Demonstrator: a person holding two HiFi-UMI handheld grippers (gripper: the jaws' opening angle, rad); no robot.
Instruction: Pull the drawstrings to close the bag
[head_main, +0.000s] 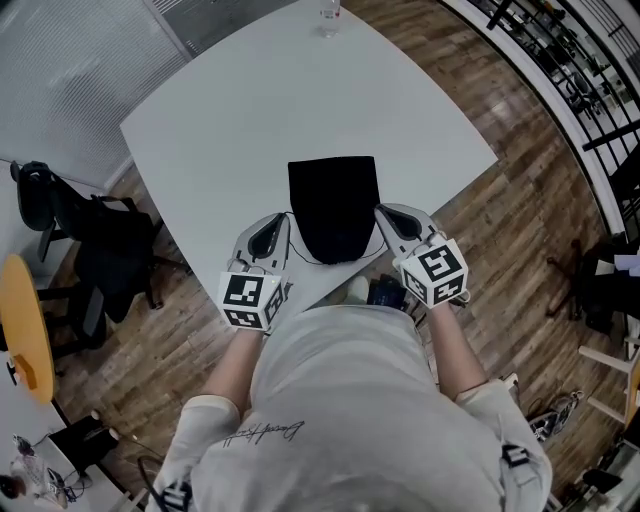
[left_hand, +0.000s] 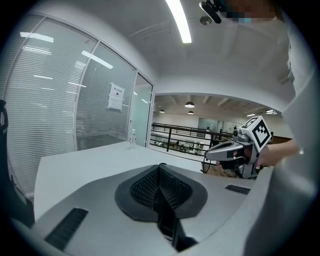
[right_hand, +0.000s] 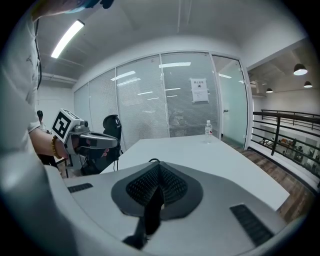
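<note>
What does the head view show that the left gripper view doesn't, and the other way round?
Only the head view: the black bag lying on the table, the left gripper seen from outside, and the wooden floor. Only the left gripper view: a close look at that gripper's jaws, pressed together with a bit of drawstring at their tip, plus a ceiling light and a paper sheet on the glass wall. Both: the white table, the bottle at its far end, and the right gripper.
</note>
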